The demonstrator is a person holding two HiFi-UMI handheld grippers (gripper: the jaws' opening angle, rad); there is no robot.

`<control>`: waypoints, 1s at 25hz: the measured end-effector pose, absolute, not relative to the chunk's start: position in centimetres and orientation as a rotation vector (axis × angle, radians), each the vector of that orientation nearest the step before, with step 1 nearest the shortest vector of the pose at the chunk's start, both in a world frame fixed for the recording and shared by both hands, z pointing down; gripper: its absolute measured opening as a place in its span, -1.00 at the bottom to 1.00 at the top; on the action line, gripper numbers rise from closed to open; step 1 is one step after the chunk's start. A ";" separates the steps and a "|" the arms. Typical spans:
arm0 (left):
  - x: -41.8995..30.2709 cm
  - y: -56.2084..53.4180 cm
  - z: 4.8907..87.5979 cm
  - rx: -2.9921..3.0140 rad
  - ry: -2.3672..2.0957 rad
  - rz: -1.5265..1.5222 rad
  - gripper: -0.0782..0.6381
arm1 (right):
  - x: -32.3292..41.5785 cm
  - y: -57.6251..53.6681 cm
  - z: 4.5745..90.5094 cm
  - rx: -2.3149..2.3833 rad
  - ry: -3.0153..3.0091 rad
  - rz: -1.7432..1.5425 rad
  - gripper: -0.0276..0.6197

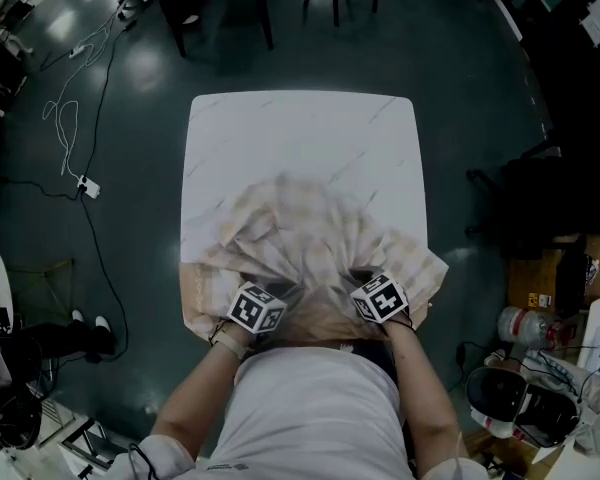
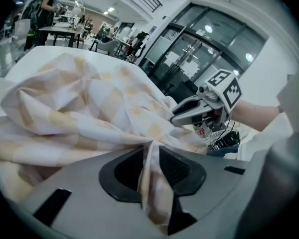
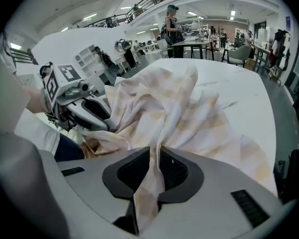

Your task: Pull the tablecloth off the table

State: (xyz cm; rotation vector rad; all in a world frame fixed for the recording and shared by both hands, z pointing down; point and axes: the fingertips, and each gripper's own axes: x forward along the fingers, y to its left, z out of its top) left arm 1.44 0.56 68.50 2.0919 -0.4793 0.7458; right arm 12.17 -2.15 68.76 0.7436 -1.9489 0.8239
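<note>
Soft, rumpled cream-checked cloth (image 1: 300, 233) bunches on the square white marbled bench (image 1: 300, 128); left hand-held gripper (image 2: 150, 147) and right hand-held gripper (image 3: 155, 153) each pinch a fold.

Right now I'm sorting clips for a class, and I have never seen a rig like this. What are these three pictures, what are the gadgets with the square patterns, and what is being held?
There is no robot here. A person holds a hand tool with a two-jaw claw in each hand, and the patterned cubes are part of those tools. The top-down picture comes from a camera on the person's head. The other two come from cameras riding on each tool, looking along its jaws. On the white table lies a pale checked tablecloth, bunched up toward the person, with the far part of the table uncovered. The left claw and the right claw each pinch a fold of that cloth.
</note>
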 end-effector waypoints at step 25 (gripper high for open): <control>-19.2 -6.1 65.8 1.587 -1.407 0.348 -0.12 | 18.2 -14.2 69.0 1.072 -1.874 0.925 -0.21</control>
